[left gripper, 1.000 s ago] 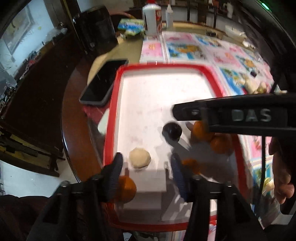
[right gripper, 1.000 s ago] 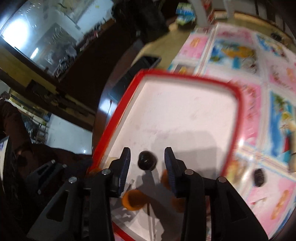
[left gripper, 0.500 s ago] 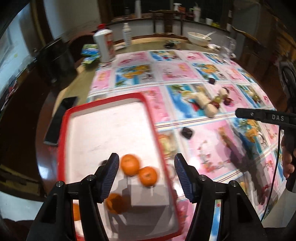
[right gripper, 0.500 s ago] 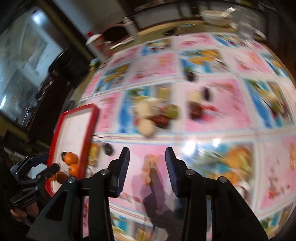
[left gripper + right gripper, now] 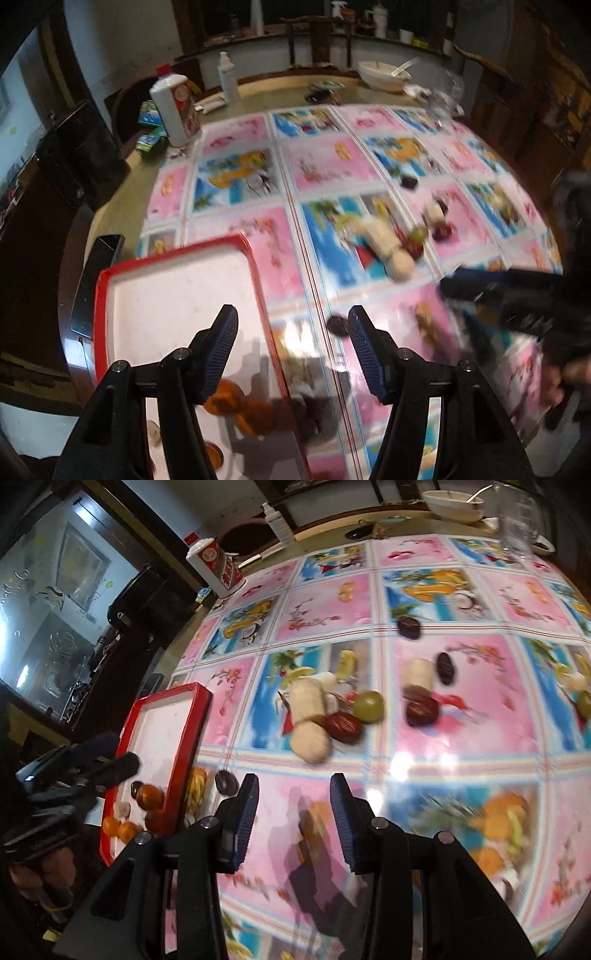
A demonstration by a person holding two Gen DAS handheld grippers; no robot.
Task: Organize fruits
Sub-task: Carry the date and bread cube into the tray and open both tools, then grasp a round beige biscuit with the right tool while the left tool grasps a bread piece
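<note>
A red-rimmed white tray [image 5: 110, 280] [image 5: 199, 709] lies at the table's left, holding several oranges [image 5: 255, 417] [image 5: 149, 797] and a dark fruit at its near end. My left gripper [image 5: 291, 354] hangs open over the tray's right rim, holding nothing. My right gripper [image 5: 291, 812] is open and empty above the patterned cloth. Loose on the cloth lie pale long fruits [image 5: 308, 716] [image 5: 391, 247], red dates [image 5: 341, 725], a green grape [image 5: 367, 706] and dark fruits [image 5: 226, 781] [image 5: 338, 325]. The left view is blurred.
A phone [image 5: 94, 284] lies left of the tray. At the far side stand a white bottle [image 5: 175, 107] [image 5: 216, 566], a spray bottle [image 5: 227, 74], a bowl [image 5: 382, 74] and a clear glass [image 5: 517, 520]. A hand [image 5: 48, 871] holds the left tool.
Both grippers have drawn back from the tray and swung right toward the loose fruit on the cloth. The right gripper left a dark fruit in the tray and stays open.
</note>
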